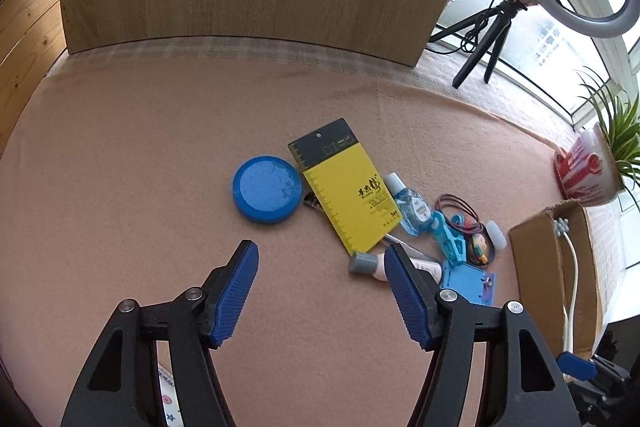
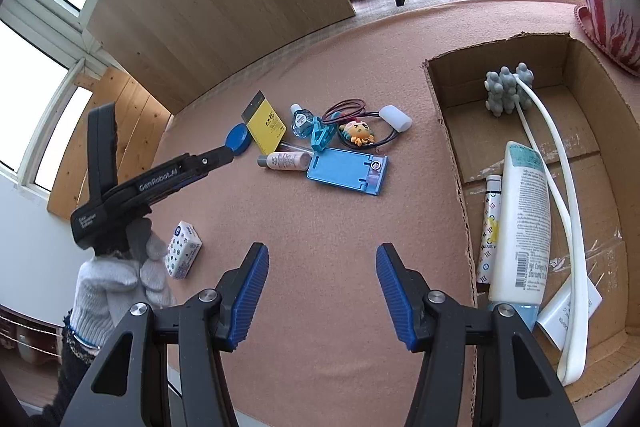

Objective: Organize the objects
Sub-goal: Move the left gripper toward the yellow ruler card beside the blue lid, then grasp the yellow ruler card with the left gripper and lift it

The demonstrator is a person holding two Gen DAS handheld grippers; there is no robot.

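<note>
blue round lid (image 1: 267, 189) flat on pink tabletop (image 1: 120, 167), touching yellow card (image 1: 343, 187) on its right. clutter further right: small blue bottle (image 1: 412, 205), pink tube (image 1: 374, 264), blue stand (image 2: 347, 171). cardboard box (image 2: 452, 131) far right, white lotion bottle (image 2: 520, 227) inside. left gripper (image 1: 320, 259) wide, empty, near lid. right gripper (image 2: 322, 263) wide, empty, over bare tabletop.
</note>
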